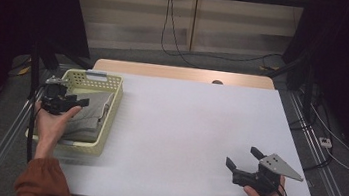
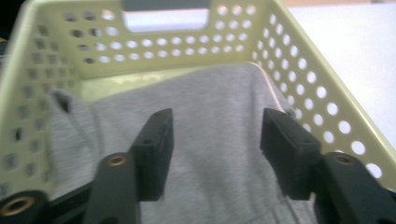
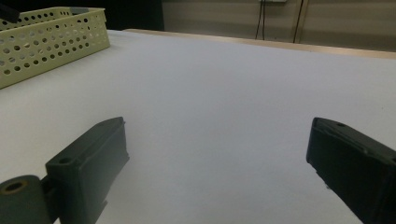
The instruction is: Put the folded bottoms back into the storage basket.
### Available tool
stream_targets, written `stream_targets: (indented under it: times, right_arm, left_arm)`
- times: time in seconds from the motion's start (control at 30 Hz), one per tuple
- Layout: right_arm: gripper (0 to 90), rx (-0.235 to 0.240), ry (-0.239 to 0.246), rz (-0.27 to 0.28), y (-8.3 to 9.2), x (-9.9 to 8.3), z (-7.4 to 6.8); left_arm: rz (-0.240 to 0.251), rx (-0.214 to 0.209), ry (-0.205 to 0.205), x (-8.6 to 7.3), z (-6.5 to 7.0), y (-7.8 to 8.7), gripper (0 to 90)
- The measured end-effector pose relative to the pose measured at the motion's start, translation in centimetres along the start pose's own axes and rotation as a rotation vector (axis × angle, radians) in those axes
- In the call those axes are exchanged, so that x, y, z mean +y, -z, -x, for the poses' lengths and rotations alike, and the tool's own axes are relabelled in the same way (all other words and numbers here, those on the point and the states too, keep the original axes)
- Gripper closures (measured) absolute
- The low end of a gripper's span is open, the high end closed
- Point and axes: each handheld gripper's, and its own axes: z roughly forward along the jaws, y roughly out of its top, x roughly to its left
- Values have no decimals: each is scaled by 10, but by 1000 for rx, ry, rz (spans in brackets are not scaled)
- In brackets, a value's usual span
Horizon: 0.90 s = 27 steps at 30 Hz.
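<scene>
High view: the left gripper (image 1: 79,101) hangs over the cream perforated basket (image 1: 110,115) at the table's left edge, jaws parted, above a folded grey cloth (image 1: 90,118) lying inside the basket. The right gripper (image 1: 242,164) sits near the front right of the white table cover (image 1: 183,129), jaws spread wide, holding nothing, well apart from the basket. Left gripper view: the jaws stand apart with the grey cloth (image 2: 215,140) between and below them; contact cannot be confirmed. Judgement: the step in hand is taking hold of the cloth; best to lower straight down, close on a raised fold near the middle, and keep clear of the basket wall (image 2: 322,98) at the right jaw so the basket does not lift too. Right gripper view: both jaws wide, bare white surface (image 3: 224,93) between them, basket (image 3: 51,39) far off. Surface is smooth, matte, uncluttered; a wooden table edge (image 1: 180,73) shows beyond it. Room: dark curtains at both sides, grey floor, cables (image 1: 170,32) trailing from a wall socket.
</scene>
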Motion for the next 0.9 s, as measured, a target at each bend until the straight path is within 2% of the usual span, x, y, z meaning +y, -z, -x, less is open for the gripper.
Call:
stream_targets:
  times: [0.07,0.13,0.2,0.27,0.37,0.43,0.5,0.6,0.73,0.83,0.9]
  right_arm:
    - [48,0,1,0,0,0,0]
    - [48,-1,-3,-1,0,0,0]
    - [49,-2,-1,-1,0,0,0]
    - [49,-1,2,0,0,0,0]
    - [48,-2,-1,0,0,0,0]
    - [49,-2,0,1,0,0,0]
    - [49,-2,-3,-2,0,0,0]
    - [49,-1,-2,-1,0,0,0]
    - [49,-1,-2,-1,0,0,0]
    - [50,-2,-3,0,0,0,0]
    - [50,-4,-2,-2,0,-1,0]
  left_arm:
    - [-4,-22,-30,2,5,-3,513]
    - [-17,-18,-55,4,11,-4,557]
    - [-25,-16,-77,6,15,-8,657]
    - [-38,-12,-77,8,18,-11,749]
    - [-73,25,-76,8,19,-17,847]
    - [-89,21,-56,7,17,-21,893]
    - [-118,11,-36,6,16,-25,899]
    - [-160,67,-55,3,18,-31,900]
    - [-218,75,-54,0,17,-40,900]
    - [-247,72,-49,-2,16,-44,900]
    - [-249,85,-41,-2,16,-46,862]
